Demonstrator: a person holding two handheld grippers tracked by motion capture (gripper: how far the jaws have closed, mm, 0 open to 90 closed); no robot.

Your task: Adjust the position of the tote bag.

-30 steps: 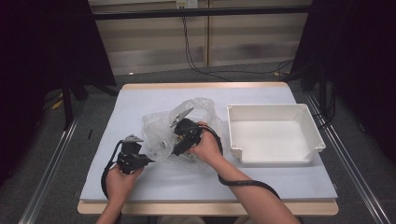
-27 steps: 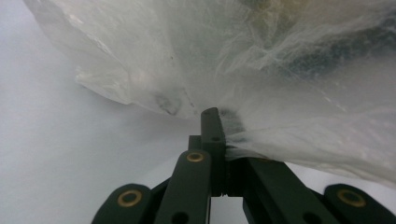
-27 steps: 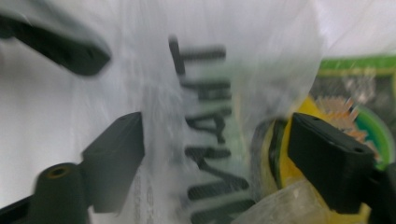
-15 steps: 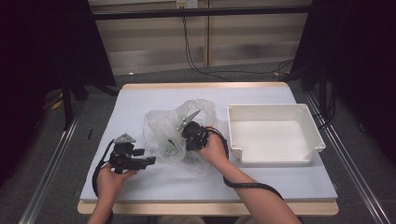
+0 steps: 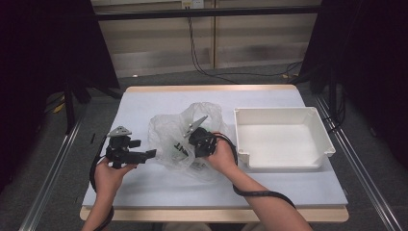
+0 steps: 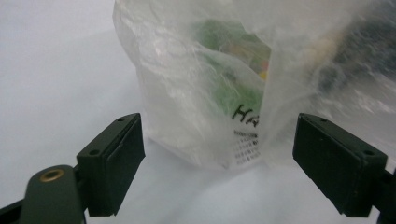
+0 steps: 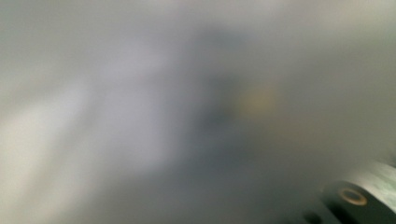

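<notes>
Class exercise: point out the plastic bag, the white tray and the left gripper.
Plastic bag (image 5: 166, 130), high view, its crinkled left side.
White tray (image 5: 276, 164), high view, its near rim.
Left gripper (image 5: 150, 154), high view, between its open jaws.

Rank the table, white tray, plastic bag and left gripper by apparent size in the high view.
1. table
2. white tray
3. plastic bag, somewhat smaller than the tray, though crumpled and partly hidden
4. left gripper

the high view is evenly lit over the pale rectangular table (image 5: 144, 101), dark at both sides, shadows faint. the left gripper view is bright, its crinkled clear plastic bag (image 6: 187, 84) softly blurred. the right gripper view is wholly out of focus, a grey haze.
</notes>
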